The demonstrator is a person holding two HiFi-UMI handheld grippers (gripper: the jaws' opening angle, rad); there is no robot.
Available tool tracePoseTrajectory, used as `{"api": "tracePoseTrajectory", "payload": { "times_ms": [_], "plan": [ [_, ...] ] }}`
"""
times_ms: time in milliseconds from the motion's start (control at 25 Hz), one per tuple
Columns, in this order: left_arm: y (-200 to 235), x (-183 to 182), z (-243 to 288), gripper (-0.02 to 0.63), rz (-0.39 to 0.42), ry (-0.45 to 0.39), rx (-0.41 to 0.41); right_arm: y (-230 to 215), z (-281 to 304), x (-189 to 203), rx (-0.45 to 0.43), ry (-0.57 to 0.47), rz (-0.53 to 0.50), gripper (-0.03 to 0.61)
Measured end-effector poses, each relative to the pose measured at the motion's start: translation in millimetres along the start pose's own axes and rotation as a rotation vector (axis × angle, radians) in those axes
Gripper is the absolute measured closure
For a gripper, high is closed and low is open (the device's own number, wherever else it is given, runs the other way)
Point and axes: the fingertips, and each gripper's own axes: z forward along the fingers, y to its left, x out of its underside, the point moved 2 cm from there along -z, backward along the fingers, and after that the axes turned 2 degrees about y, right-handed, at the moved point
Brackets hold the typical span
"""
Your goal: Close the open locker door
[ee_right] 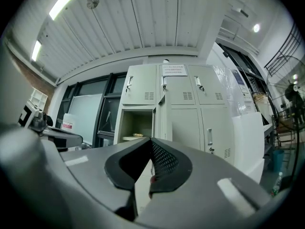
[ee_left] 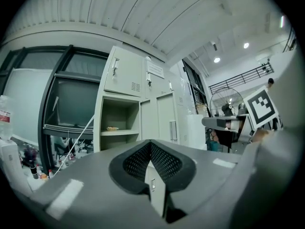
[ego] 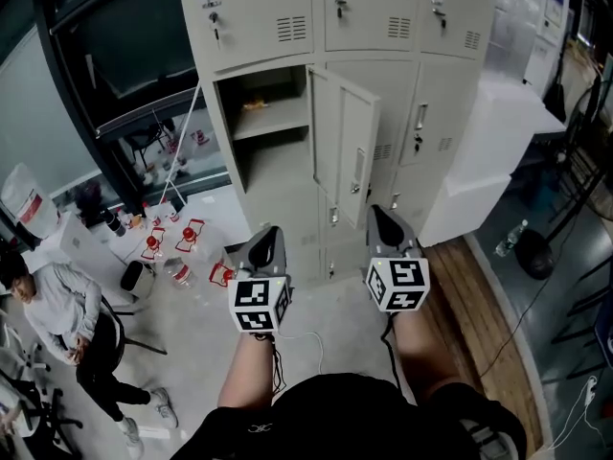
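- Grey-beige steel all round, and on the far left bottles and packets [ego: 182, 242] litter the floor [ego: 206, 329]. A step that way could knock them over.
- Left hand-held gripper [ego: 268, 244] is held low, with its jaws pressed together and nothing between them. It is well apart from the lockers.
- Behind it, the open compartment [ego: 278, 156] has something small lying on its shelf [ego: 273, 119]. That looks set back far enough not to block the closing.
- Now the locker door [ego: 343, 132]. It is a tall panel with its long axis upright, hinged at the compartment's right side. It stands out from the locker front, its free edge and handle [ego: 358, 171] towards the person.
- It has to swing leftward. My worry is that a hard shove bounces it off the frame and leaves it ajar.
- Right hand-held gripper [ego: 385, 224] is nearer the door but clear of it, jaws clamped shut and empty. A closed tip could skid off smooth painted metal, so I'd push flat, near the handle.
- A white cable [ego: 308, 337] lies underfoot, so it's a trip risk when stepping in.
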Motion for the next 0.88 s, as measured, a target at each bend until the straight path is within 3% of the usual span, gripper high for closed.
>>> {"api": "tracePoseTrajectory", "payload": {
  "times_ms": [280,320,360,480,880],
  "plan": [
    [-16,-12,26,0.614,0.004,-0.013,-0.009,-27,17,-9,-0.058,-0.040,-0.009,0.566],
    [-16,-13,29,0.614,0.005,-0.012,-0.012,-27,18,-12,-0.077,-0.068,-0.010,0.511],
    [-17,-13,31,0.614,0.008,-0.011,-0.015,-29,20,-15,-0.087,-0.095,-0.011,0.402],
    [-19,-14,38,0.614,0.012,-0.010,-0.025,-37,28,-19,-0.082,-0.132,-0.010,0.305],
    [-16,-11,46,0.614,0.029,0.008,-0.065,-49,70,-6,-0.126,-0.052,0.001,0.302]
  ]
}}
